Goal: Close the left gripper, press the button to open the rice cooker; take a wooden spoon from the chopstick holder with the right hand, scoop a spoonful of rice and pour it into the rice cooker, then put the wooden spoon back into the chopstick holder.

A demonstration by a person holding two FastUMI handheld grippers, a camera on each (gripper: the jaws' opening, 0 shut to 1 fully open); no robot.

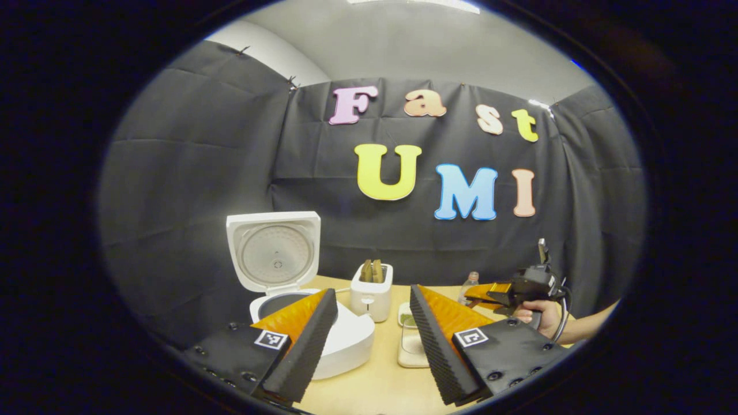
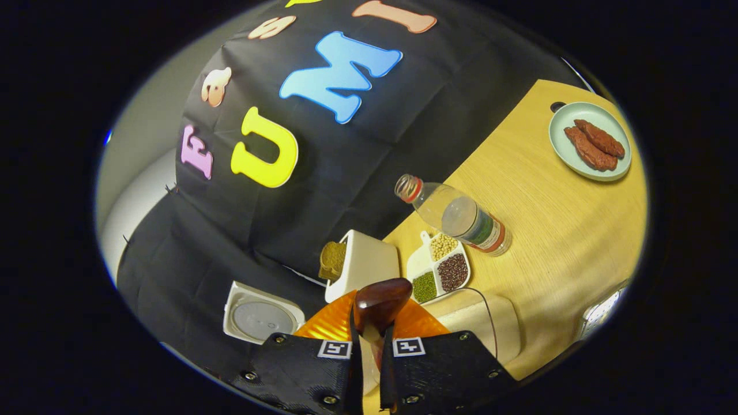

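Fingers (image 2: 369, 340) pinch smooth rounded wooden spoon (image 2: 380, 302); ribbed left gripper (image 1: 372, 323) gapes.

Even overhead light is coming from a ceiling strip (image 1: 415, 3) at twelve o'clock. Fisheye distortion is bending edges strongly. The table (image 2: 553, 230) is glowing brightly at three o'clock; near fingers are blurring slightly.
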